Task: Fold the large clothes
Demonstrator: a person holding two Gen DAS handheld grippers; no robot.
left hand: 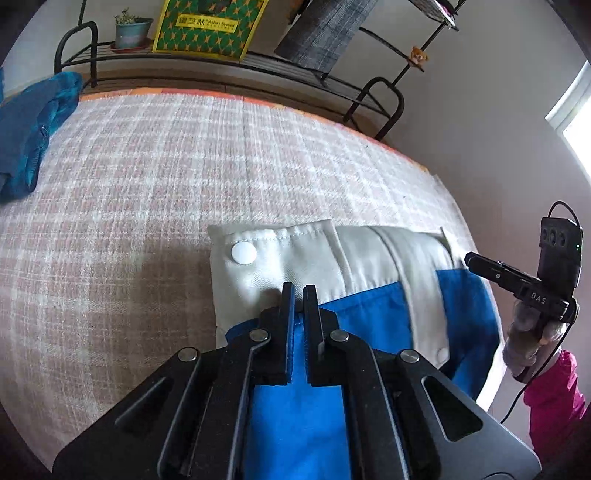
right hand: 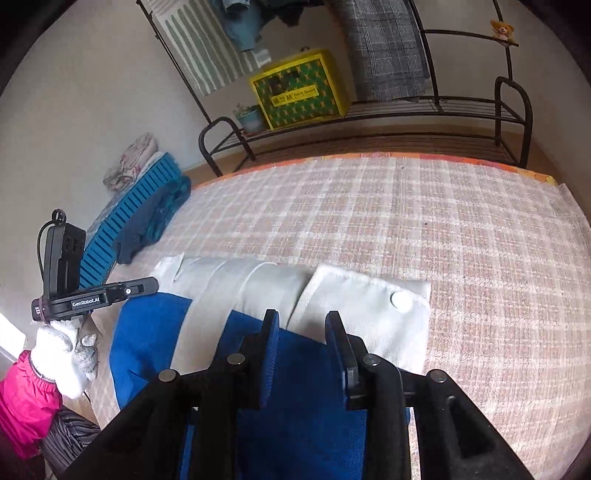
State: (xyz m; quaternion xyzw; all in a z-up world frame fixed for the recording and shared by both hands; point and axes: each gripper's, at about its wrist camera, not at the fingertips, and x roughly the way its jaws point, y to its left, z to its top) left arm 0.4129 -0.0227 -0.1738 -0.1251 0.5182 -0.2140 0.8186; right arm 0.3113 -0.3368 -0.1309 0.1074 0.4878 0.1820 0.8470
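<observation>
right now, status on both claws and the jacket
Left claw shut, blue fabric showing in the slit between its jaws. Right claw open over the blue-and-white jacket. Jacket folded flat on the checked blanket. Nothing in the way.

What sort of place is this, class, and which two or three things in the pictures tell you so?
Most likely a room in a home, perhaps a bedroom. A checked cover is spread over a wide flat surface, a metal rack by the wall holds a potted plant and a yellow box, and clothes hang above.
</observation>
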